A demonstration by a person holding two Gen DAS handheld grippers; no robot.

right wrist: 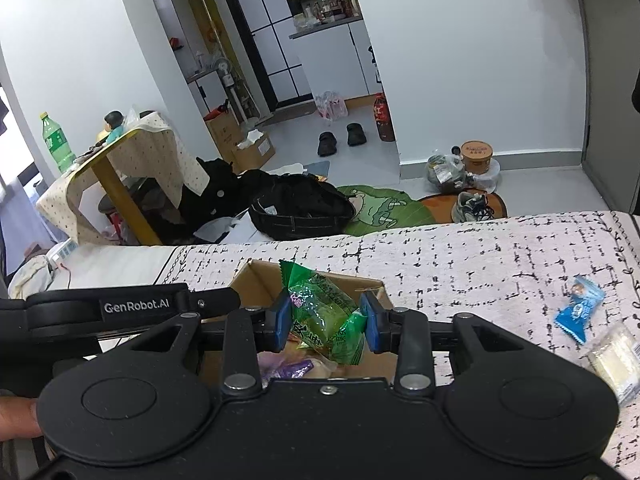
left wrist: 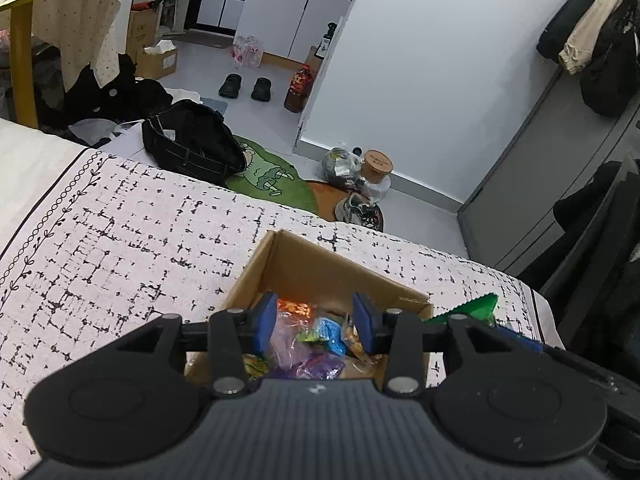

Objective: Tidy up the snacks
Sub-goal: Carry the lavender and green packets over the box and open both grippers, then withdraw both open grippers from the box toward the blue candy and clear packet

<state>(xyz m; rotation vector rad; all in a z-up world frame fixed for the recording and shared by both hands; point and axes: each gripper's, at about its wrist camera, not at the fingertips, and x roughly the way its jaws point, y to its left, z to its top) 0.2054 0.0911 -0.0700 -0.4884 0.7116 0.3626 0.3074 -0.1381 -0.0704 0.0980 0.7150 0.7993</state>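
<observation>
a cardboard box [left wrist: 320, 268] is parked on a bed cover [left wrist: 120, 232] with a black broken-grid print, and it's already loaded with snack packs [left wrist: 316, 340] in orange, purple, blue and yellow wrappers.

the left gripper [left wrist: 316, 320] is held right above the open box, jaws partly apart, and nothing is pinched between the blue pads [left wrist: 266, 320] – only the snacks down in the box are seen through the gap.

the right gripper [right wrist: 327, 320] is a different story: a green snack packet [right wrist: 324, 312] is clamped between its blue pads, one pad on each side of the wrapper, with the crimped top of the packet sticking up past the fingers. it's held over the same box [right wrist: 260, 280], with a purple wrapper [right wrist: 292, 368] visible below it.

over on the right of the cover, a blue candy wrapper [right wrist: 576, 308] and a pale clear-wrapped snack [right wrist: 616, 356] are lying loose, near each other, well apart from the box.

a fingertip [right wrist: 16, 416] can be spotted at the lower left edge of the right wrist view.
</observation>
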